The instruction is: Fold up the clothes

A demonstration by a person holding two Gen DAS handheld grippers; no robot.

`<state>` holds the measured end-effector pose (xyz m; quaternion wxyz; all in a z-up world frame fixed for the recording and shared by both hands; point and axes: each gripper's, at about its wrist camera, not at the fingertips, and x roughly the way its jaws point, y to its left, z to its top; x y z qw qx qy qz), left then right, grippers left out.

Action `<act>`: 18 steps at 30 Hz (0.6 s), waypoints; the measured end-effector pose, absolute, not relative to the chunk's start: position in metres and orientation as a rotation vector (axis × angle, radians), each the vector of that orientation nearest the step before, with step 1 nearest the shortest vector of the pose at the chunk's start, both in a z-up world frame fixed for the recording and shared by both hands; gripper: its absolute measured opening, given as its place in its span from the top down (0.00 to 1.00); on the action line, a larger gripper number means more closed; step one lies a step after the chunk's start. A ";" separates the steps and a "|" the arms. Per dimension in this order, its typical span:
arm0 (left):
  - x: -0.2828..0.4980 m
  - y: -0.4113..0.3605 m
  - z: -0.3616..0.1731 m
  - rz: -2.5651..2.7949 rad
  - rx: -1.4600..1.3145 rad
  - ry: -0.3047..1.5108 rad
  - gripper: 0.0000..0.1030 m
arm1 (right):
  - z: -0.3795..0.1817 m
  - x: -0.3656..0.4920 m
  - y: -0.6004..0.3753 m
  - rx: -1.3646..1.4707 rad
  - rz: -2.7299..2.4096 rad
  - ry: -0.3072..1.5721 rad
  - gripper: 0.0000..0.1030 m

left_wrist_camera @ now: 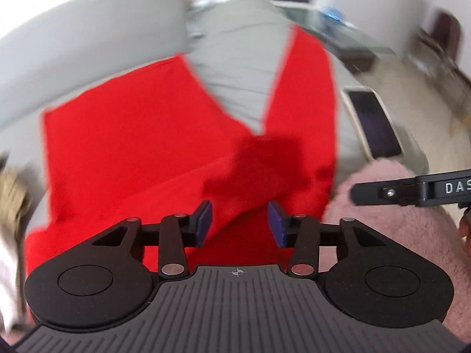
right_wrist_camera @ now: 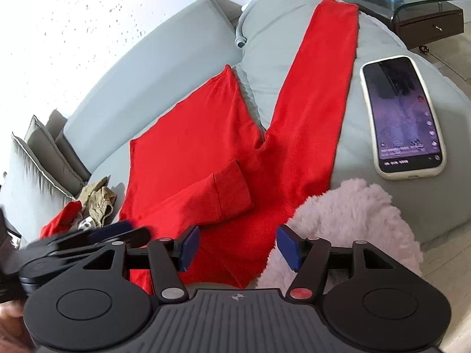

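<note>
Red knit sweater (right_wrist_camera: 206,135) (fluffy neighbour)

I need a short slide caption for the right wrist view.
Open right gripper above red sweater on grey sofa.

**A living room at home**

The place was a home, most likely a living room. A pale grey sofa (right_wrist_camera: 164,67) with padded back cushions stood against a white wall (right_wrist_camera: 73,20), and grey throw pillows (right_wrist_camera: 38,158) leaned at one end. A smartphone (right_wrist_camera: 403,117) with a lit screen lay on the seat. Beside the sofa stood a glass-topped side table (right_wrist_camera: 418,3) with a dark drawer. A red garment (right_wrist_camera: 206,135) was spread over the cushions, near a pink fluffy fabric (right_wrist_camera: 353,214).
</note>
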<state>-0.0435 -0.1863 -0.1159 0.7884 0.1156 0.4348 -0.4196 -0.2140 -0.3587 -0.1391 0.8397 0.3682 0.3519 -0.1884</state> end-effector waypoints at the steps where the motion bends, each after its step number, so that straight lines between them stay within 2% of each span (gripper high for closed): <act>1: -0.037 -0.173 -0.117 -0.865 0.213 0.951 0.51 | -0.140 -0.207 -0.359 0.770 -0.396 0.751 0.41; 8: 0.005 -0.072 -0.117 -0.590 -0.059 1.022 0.50 | -0.161 -0.146 -0.375 0.799 -0.396 0.826 0.43; 15: -0.003 -0.056 -0.122 -0.583 -0.059 1.024 0.49 | -0.194 -0.114 -0.395 0.954 -0.472 0.920 0.46; 17: -0.003 -0.058 -0.128 -0.585 -0.053 1.033 0.49 | -0.201 -0.112 -0.390 0.915 -0.479 0.943 0.54; 18: -0.002 -0.057 -0.130 -0.584 -0.052 1.041 0.49 | -0.205 -0.111 -0.386 0.886 -0.482 0.954 0.61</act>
